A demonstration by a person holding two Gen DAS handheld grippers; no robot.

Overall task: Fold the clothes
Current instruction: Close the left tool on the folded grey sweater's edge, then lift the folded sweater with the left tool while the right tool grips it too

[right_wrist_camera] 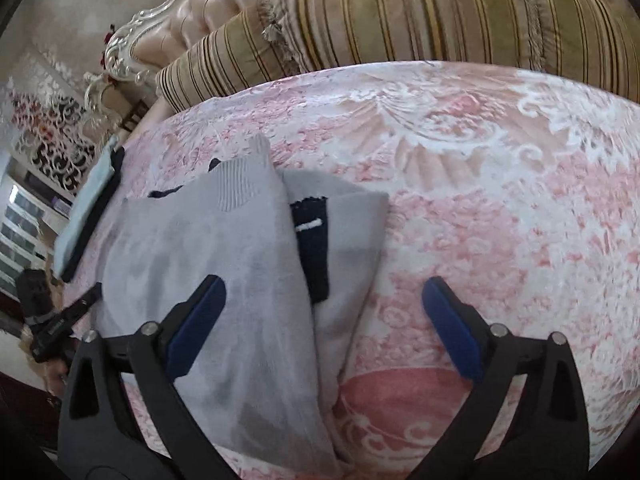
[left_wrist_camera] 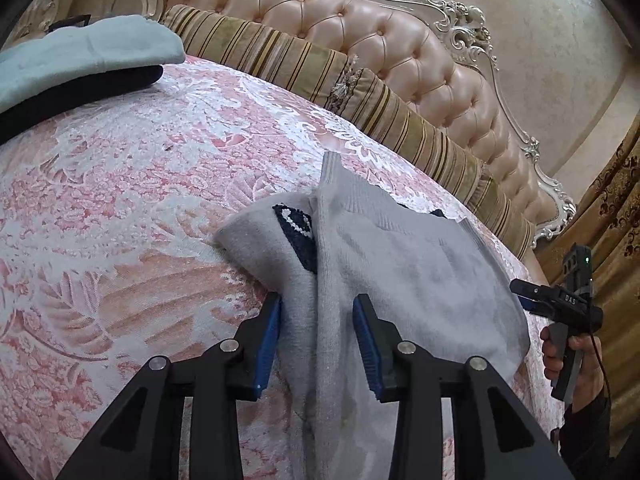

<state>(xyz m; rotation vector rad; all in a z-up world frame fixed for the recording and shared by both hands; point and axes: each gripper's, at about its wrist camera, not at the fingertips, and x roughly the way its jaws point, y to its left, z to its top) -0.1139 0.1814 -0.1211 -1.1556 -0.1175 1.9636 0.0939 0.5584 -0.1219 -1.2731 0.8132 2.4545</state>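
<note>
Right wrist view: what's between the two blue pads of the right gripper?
In the right wrist view, the open right gripper has the partly folded grey knit sweater with navy trim and bare pink floral bedspread between its pads.

Left hand-held gripper (left_wrist_camera: pixel 317 308) partly closed; right hand-held gripper (right_wrist_camera: pixel 324 292) spread wide.

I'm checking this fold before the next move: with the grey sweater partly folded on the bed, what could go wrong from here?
1. The left gripper straddles a bunched ridge of the grey sweater; closing and lifting there may drag several layers and undo the fold.
2. The right gripper stands wide open, one finger over the sweater and one over the pink bedspread, so closing could pinch the bedspread too.
3. The folded-over flap looks uneven, so the result may come out skewed.
</note>
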